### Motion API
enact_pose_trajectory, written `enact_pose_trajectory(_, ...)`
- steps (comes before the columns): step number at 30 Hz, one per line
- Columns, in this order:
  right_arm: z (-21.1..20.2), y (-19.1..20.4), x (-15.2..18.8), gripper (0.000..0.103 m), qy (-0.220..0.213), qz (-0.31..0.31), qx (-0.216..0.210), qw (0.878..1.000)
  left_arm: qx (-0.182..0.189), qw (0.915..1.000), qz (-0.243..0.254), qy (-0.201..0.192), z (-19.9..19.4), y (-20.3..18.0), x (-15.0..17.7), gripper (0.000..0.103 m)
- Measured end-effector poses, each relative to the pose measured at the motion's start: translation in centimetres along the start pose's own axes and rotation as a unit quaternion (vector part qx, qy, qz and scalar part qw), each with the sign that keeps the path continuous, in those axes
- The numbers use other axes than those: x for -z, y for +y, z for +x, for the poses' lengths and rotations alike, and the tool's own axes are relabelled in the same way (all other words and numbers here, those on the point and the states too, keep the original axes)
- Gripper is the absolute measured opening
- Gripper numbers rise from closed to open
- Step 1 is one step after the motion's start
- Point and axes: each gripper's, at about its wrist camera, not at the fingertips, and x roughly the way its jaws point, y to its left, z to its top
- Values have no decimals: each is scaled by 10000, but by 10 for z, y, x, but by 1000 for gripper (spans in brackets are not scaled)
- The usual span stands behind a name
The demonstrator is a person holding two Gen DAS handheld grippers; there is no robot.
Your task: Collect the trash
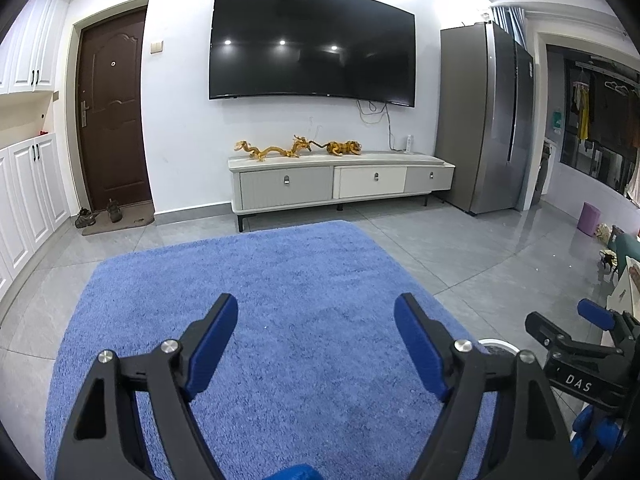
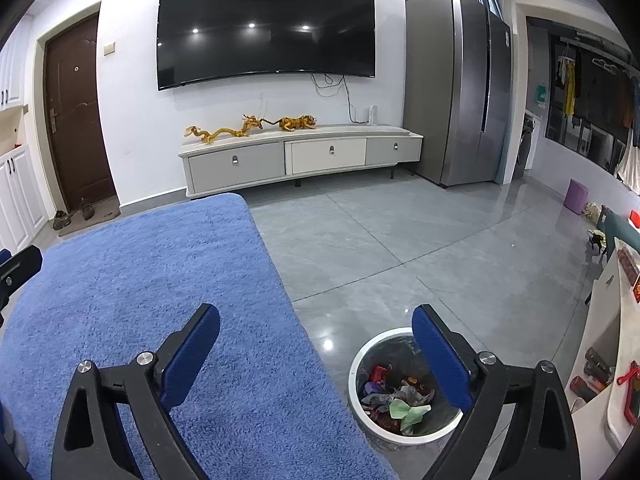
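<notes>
A round white trash bin (image 2: pixel 362 416) stands on the grey floor just right of the blue rug (image 2: pixel 140 300). It holds several crumpled wrappers (image 2: pixel 400 396), red, grey and green. My right gripper (image 2: pixel 316 320) is open and empty above the rug's right edge, its right finger over the bin. My left gripper (image 1: pixel 316 312) is open and empty over the rug (image 1: pixel 260 300). A sliver of the bin's rim (image 1: pixel 498 345) shows behind its right finger. The right gripper (image 1: pixel 592 344) shows at the lower right of the left wrist view. No loose trash shows on the rug.
A white TV cabinet (image 2: pixel 300 156) with toy dragons stands against the far wall under a wall TV (image 2: pixel 264 26). A grey fridge (image 2: pixel 456 84) is at the right, a brown door (image 2: pixel 76 116) and shoes at the left. A purple stool (image 2: pixel 576 196) and a cluttered shelf are at the far right.
</notes>
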Motion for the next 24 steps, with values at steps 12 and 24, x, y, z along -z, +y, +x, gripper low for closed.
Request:
enact_pose_trajectory(12, -7, 1, 1, 103, -172, -51, 36, 9998, 1, 9999, 99, 12, 1, -3, 5, 80)
enact_pose_trajectory(24, -8, 0, 5, 103, -208, -72, 57, 9997, 26, 9999, 114, -6, -2, -2, 8, 81)
